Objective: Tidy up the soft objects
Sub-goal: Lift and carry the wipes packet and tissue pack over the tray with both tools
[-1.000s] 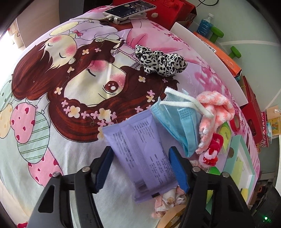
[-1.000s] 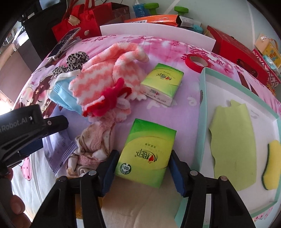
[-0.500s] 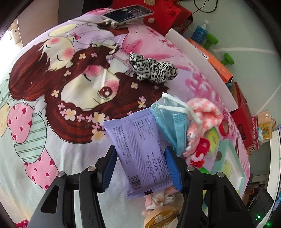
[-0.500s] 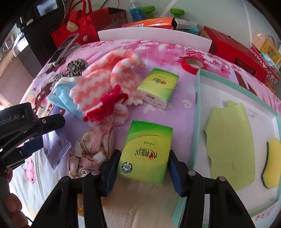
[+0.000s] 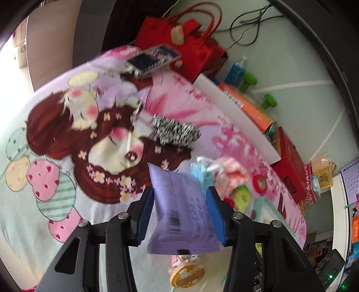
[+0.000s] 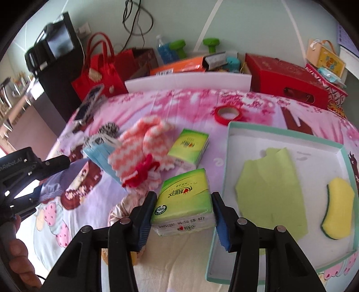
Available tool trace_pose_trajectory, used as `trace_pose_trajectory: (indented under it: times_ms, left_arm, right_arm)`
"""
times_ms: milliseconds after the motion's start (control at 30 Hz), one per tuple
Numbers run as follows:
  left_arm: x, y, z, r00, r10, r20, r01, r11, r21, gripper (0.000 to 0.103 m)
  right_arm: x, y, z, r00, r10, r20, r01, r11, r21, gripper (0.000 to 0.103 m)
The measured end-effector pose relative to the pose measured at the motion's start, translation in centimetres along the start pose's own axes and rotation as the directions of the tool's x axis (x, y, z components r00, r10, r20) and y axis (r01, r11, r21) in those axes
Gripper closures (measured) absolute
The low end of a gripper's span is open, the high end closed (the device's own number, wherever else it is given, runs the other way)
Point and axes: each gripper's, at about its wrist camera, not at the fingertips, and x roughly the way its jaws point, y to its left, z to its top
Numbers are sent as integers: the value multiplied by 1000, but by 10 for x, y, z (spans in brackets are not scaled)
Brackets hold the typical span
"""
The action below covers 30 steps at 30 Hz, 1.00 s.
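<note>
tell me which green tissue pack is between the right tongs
The nearer green tissue pack, pinched as the right tongs close; the other pack lies beside the striped knit.

You work in home room: cartoon-print bedsheet (image 5: 56, 170) as surface, red gift bags (image 6: 98, 74), green dumbbells (image 6: 211, 43) on floor.

A bright room with a pale green floor.
White lines cross the floor (image 6: 258, 20); a black cabinet (image 6: 53, 74) stands off the bed's far left corner, red bags (image 6: 98, 74) beside it, daylight glaring at the left edge.
</note>
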Motion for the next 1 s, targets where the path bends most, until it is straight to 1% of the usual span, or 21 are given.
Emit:
trace_pose_trajectory:
  times_ms: [33,167,300,433,500,567,600,700,733,767,800,900,1000]
  left_arm:
    - [-4,-1,1,1000,-4,11,4,1000,2,64]
    - [-10,-3,4,999,-17,30,16,1000,17,64]
    - [1,3,3,1000,-20,-17,20,1000,-6,64]
    - [12,6,-1,999,1,-50,-2,1000,-10,64]
    - [20,6,-3,997,2,-72,-3,1000,-8,61]
    - [26,7,-3,996,7,-85,-8,1000,-13,43]
    - [30,9,-4,995,5,-95,-7,1000,-21,41]
    - [39,13,-5,993,10,-114,-15,999,-46,40]
    - [41,14,-5,993,9,-119,-15,999,-50,37]
    - [45,14,-5,992,4,-128,-12,998,-59,29]
    - [47,15,-5,991,1,-133,-10,998,-67,26]
    - [53,16,-5,990,-18,-143,4,995,-95,25]
    - [60,16,-6,989,8,-150,-23,995,-97,24]
  right_arm:
    - [-4,-2,0,1000,4,11,-4,1000,6,51]
    - [-10,-9,0,1000,6,30,-7,1000,23,51]
    - [-7,-12,-1,1000,6,14,-6,1000,29,51]
    - [-4,-10,-3,1000,6,1,-6,1000,18,51]
    - [-2,-9,-4,1000,7,-6,-7,1000,11,51]
    - [-1,-8,-4,1000,6,-12,-6,1000,7,51]
    - [-1,-8,-5,1000,6,-13,-6,1000,6,51]
    - [-1,-7,-5,1000,6,-14,-6,1000,6,51]
    - [-1,-7,-5,1000,5,-14,-5,1000,5,51]
    - [0,-7,-5,1000,4,-15,-4,1000,5,51]
    - [0,-7,-5,1000,4,-15,-4,1000,5,51]
    - [0,-8,-6,1000,7,-17,-6,1000,5,51]
    - [0,-8,-6,1000,6,-20,-6,1000,6,51]
